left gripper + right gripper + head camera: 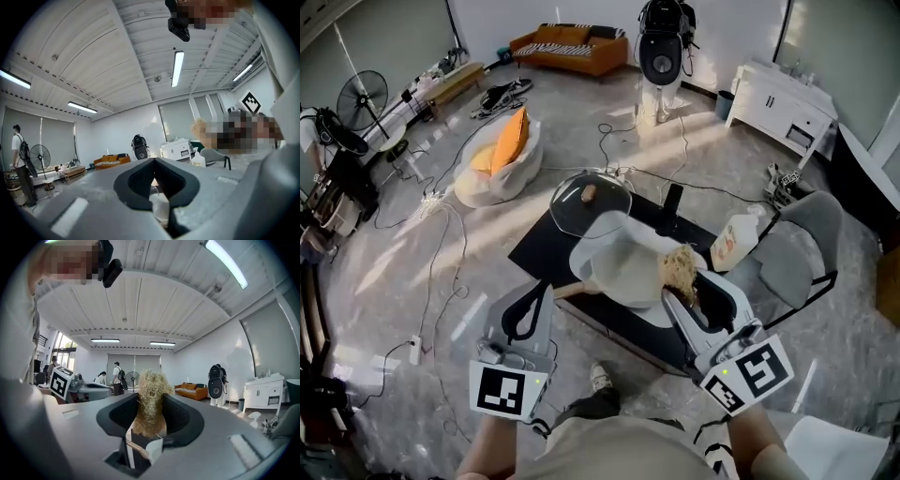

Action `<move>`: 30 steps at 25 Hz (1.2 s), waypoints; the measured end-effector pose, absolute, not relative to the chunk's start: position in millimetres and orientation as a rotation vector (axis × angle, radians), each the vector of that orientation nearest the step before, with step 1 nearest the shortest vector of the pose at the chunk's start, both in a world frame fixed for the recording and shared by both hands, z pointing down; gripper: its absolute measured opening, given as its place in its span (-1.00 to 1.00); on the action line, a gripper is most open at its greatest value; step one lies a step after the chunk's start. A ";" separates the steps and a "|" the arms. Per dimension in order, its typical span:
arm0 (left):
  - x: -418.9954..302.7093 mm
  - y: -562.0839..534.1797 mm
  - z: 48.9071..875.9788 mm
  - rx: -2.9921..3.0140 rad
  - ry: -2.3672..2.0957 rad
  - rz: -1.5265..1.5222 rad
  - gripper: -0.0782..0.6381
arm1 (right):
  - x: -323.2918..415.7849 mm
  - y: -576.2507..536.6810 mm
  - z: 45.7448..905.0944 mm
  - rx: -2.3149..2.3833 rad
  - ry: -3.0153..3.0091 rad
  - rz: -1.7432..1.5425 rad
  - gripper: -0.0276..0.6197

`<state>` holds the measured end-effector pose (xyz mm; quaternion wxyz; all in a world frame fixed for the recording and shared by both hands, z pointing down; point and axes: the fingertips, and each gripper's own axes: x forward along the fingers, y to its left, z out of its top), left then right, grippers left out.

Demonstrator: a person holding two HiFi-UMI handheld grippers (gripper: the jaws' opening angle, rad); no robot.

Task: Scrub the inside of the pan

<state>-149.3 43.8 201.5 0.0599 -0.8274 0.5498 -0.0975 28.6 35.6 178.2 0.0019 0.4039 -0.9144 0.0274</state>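
The end of the pan's wooden handle disappears between the closed left tongs. The straw-coloured scrubber, clamped in the right tongs, covers the pan's right rim. Both forearms are cut off at the lower edge. The bottle's label is too small to read.

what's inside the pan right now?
Only the fibrous scrubber, clamped in the right gripper, at the right side of the pan; whether it touches the surface is unclear. The rest of the inside looks bare and pale. The patch beneath scrubber and gripper is covered.
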 end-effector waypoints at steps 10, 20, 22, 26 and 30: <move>-178.0 -29.0 225.3 -2.623 1.619 -0.316 -0.78 | -2.4 -29.3 199.7 1.325 -2.783 0.180 -0.40; -172.3 -63.6 242.0 -2.628 1.603 -0.443 -0.78 | 2.2 -74.4 229.4 1.231 -2.772 0.275 -0.40; -167.8 -69.9 251.8 -2.633 1.595 -0.512 -0.78 | 4.1 -85.1 238.8 1.201 -2.767 0.298 -0.40; -161.4 -81.7 274.9 -2.659 1.540 -0.637 -0.61 | 0.1 -105.0 263.5 1.138 -2.753 0.371 -0.40; -154.6 -94.6 302.7 -2.697 1.474 -0.769 -0.47 | -7.8 -126.1 292.3 1.070 -2.733 0.432 -0.40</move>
